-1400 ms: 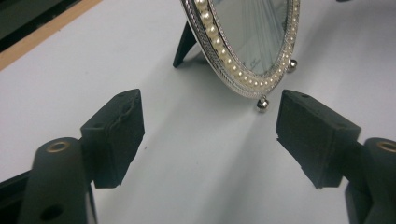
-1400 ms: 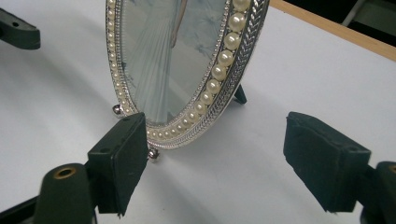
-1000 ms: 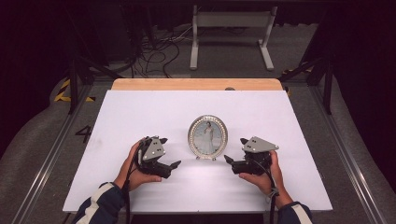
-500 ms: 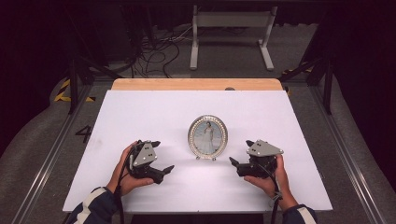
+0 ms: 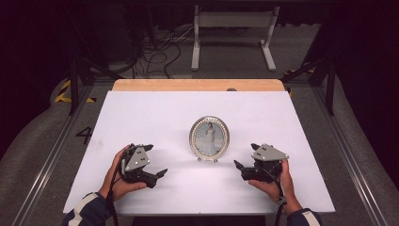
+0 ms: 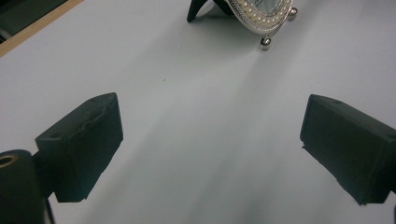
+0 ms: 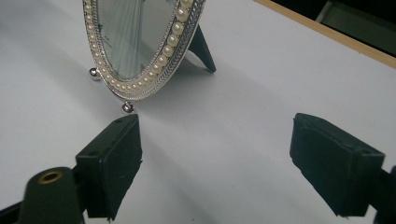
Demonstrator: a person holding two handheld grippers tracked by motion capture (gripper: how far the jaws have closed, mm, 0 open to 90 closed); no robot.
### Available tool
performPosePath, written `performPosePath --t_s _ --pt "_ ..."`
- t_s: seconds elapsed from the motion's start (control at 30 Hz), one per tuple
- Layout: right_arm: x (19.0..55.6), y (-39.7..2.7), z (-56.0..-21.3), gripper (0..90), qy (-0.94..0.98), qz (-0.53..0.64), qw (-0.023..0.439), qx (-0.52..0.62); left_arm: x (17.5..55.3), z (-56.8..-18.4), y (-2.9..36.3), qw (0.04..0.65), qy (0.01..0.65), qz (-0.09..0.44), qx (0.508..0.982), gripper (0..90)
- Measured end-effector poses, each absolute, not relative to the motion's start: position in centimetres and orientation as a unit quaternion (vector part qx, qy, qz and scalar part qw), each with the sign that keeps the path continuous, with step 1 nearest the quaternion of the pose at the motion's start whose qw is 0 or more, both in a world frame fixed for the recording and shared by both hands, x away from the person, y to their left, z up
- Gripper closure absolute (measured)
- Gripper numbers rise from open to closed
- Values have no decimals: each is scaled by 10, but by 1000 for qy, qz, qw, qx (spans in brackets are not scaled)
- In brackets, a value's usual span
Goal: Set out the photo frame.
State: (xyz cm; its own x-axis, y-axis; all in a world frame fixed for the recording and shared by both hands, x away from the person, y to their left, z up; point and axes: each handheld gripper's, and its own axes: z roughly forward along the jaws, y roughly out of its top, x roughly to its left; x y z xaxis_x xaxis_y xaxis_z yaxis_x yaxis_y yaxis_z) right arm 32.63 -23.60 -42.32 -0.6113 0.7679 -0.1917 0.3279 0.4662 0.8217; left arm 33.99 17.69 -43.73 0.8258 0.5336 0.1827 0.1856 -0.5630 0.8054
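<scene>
An oval picture frame with a pearl-beaded silver rim stands upright on small ball feet in the middle of the white table top. A black prop leg holds it up from behind. My left gripper rests low at the frame's left, held in a hand, jaws wide open with bare table between them; the picture frame shows at the top of its view. My right gripper sits at the frame's right, also open and holding nothing, with the picture frame just beyond its left jaw.
A wooden strip runs along the table's far edge. Beyond it on the floor lie cables and a white metal stand. Metal rails flank the table on both sides.
Both grippers have drawn back from the frame toward the near edge, the left one farther left and the right one farther right. The frame has stayed put.
</scene>
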Motion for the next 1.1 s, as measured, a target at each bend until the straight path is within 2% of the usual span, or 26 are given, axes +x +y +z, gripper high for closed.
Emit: performPosePath --t_s 1.1 --pt "311 -268 -431 174 807 360 304 356 321 -449 234 395 257 241 848 70"
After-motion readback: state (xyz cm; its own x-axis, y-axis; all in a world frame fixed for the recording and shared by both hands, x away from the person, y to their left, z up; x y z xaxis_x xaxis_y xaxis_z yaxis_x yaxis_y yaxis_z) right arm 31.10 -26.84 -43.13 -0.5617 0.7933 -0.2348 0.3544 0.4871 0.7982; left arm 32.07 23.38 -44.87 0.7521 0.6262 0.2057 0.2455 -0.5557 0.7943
